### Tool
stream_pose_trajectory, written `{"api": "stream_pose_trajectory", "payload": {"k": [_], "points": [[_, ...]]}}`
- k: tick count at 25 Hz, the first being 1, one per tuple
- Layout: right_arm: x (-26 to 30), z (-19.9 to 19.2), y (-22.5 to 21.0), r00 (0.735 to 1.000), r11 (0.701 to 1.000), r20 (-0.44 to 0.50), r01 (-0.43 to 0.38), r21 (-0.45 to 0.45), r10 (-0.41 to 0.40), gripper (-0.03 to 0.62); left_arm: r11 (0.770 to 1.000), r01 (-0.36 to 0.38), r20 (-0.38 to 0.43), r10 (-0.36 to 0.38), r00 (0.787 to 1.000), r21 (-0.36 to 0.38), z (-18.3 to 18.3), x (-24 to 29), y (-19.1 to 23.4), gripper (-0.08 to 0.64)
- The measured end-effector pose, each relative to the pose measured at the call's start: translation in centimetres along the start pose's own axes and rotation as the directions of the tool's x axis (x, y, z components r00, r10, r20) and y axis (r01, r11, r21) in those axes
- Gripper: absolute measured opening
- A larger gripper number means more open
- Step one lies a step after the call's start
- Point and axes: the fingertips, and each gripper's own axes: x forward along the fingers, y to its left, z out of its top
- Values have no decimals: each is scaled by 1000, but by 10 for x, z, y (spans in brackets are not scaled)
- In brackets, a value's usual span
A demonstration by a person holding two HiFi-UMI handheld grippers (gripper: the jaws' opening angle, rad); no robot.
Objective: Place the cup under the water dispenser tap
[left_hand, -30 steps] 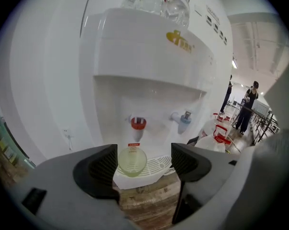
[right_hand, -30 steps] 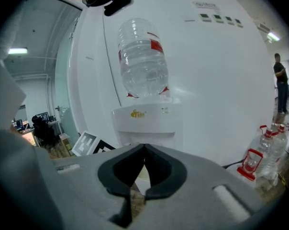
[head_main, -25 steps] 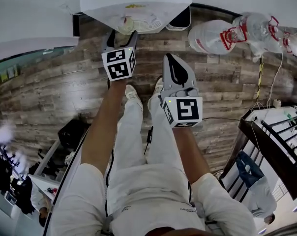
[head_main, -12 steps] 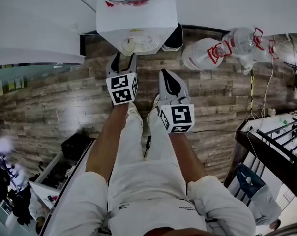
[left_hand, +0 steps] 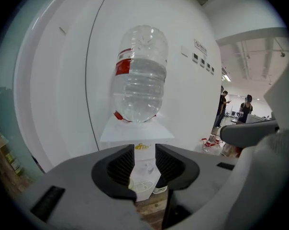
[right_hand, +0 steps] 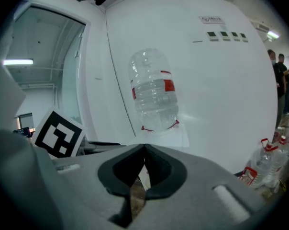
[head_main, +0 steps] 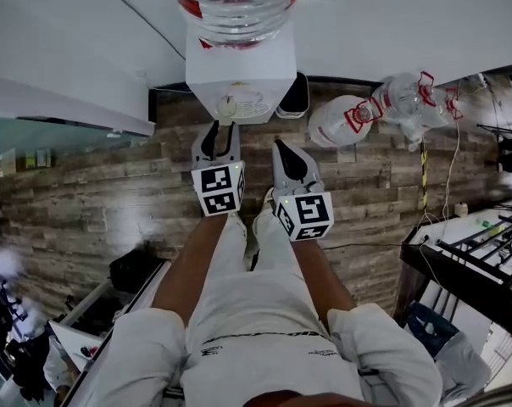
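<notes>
A white water dispenser (head_main: 239,70) with an upturned clear bottle (head_main: 236,2) stands against the white wall. A pale cup (head_main: 228,108) sits on its drip tray below the tap. My left gripper (head_main: 221,127) hovers just short of the cup. Its jaws have just been closing; a narrow gap remains and nothing is between them. In the left gripper view the left gripper (left_hand: 145,147) frames the dispenser (left_hand: 137,133) and the cup (left_hand: 131,183). My right gripper (head_main: 281,145) is beside it, shut and empty. The right gripper view shows the right gripper (right_hand: 144,150) with its tips meeting.
Two spare water bottles (head_main: 349,117) (head_main: 404,96) lie on the wooden floor right of the dispenser. A dark bin (head_main: 296,96) stands against its right side. A cable (head_main: 425,168) runs down the floor, and a dark rack (head_main: 468,261) is at the right edge. People (left_hand: 223,107) stand far off.
Both grippers have risen and the bottle on the dispenser has come into view. The left jaws, wide apart beside the cup a second ago, have narrowed and stand off it.
</notes>
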Motion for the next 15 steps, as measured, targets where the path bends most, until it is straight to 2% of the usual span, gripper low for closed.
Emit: {"api": "stream_pose_trajectory", "payload": {"k": [8,15], "points": [[-37,49,17,999,999,41,-29,-25,30,-2,1000,8,72,-7,997,-19,52,-63,-18,55],[-57,76,35,996,998,68,-52,-25,54,-2,1000,28,121,-29,992,13,81,-108,-32,-2]]}}
